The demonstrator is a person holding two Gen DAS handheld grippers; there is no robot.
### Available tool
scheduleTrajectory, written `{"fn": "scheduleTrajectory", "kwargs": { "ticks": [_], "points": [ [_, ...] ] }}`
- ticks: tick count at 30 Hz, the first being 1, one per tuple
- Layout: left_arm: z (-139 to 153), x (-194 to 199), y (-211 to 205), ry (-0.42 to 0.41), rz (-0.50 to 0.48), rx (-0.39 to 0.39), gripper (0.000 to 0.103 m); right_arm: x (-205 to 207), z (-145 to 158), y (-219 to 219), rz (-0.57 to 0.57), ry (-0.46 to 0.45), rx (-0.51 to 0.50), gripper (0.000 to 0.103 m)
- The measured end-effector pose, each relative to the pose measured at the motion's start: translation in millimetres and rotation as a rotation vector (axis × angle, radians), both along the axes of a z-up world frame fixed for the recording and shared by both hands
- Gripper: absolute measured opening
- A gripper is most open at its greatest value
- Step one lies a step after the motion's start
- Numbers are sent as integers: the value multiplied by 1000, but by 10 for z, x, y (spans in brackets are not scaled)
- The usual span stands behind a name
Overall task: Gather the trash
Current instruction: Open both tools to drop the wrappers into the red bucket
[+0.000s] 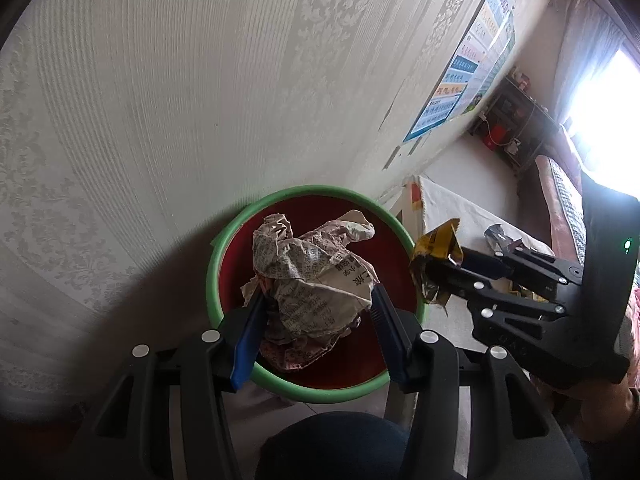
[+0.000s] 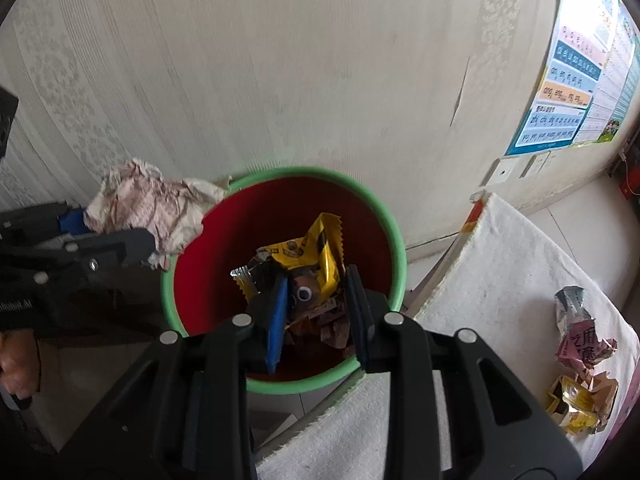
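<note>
Both grippers hang over the bin (image 1: 218, 276), a red bucket with a green rim standing against the papered wall (image 1: 180, 80).

Left gripper (image 1: 316, 300): its blue-padded fingers (image 1: 248, 328) are clamped on a crumpled newspaper ball (image 1: 312, 276), which sits directly above the bin's mouth in the left wrist view. From the right wrist view the same ball (image 2: 148, 208) hangs over the bin's left rim, just clear of it.

Right gripper (image 2: 316, 292): its fingers are pinched tight on a yellow wrapper (image 2: 316, 256), held above the bin's opening; in the left wrist view the wrapper (image 1: 436, 268) is at the bin's right rim. Scraps of paper and wrappers (image 2: 332, 328) already lie on the bin's red floor.

To the right of the bin stands a table under a white cloth (image 2: 500, 272). More trash (image 2: 580, 344) waits on it well apart from the bin: a dark foil packet, a pink wrapper and yellow sachets. On the wall beyond the bin hangs a poster (image 2: 560, 100).
</note>
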State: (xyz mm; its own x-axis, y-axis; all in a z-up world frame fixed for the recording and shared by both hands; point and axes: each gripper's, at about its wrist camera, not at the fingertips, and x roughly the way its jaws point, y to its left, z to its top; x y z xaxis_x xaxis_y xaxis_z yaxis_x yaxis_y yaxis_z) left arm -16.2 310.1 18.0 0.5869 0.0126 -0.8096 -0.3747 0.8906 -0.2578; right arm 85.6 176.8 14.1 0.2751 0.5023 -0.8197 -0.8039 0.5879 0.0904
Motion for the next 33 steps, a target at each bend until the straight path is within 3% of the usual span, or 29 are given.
{"fn": "scheduleTrajectory", "kwargs": {
  "ticks": [6, 12, 14, 15, 17, 18, 20, 25, 29, 33],
  "points": [
    [-139, 77, 73, 48, -15, -42, 50, 34, -149, 150, 19, 14, -44, 27],
    [-133, 143, 147, 40, -2, -49, 53, 105, -164, 257, 36, 13, -52, 31],
    [-96, 186, 179, 30, 5, -49, 55, 120, -173, 265, 32, 6, -60, 55],
    [-80, 198, 193, 26, 8, -48, 56, 124, -179, 263, 29, 5, -61, 63],
    [-40, 228, 220, 23, 24, -34, 73, 126, -201, 256, 35, 9, -65, 85],
    [-9, 240, 231, 17, 32, -30, 75, 114, -213, 257, 41, 9, -75, 88],
    [32, 240, 240, 12, 41, -28, 85, 96, -217, 247, 45, 8, -86, 92],
    [171, 160, 232, -10, 77, -8, 95, 47, -113, 107, 32, 14, -75, 98],
    [299, 41, 126, -13, 108, 53, 95, -3, 15, -110, 20, 19, -62, 98],
    [471, -34, -153, -38, 74, 90, 95, -52, 201, -461, -2, -3, -44, 98]
  ]
}}
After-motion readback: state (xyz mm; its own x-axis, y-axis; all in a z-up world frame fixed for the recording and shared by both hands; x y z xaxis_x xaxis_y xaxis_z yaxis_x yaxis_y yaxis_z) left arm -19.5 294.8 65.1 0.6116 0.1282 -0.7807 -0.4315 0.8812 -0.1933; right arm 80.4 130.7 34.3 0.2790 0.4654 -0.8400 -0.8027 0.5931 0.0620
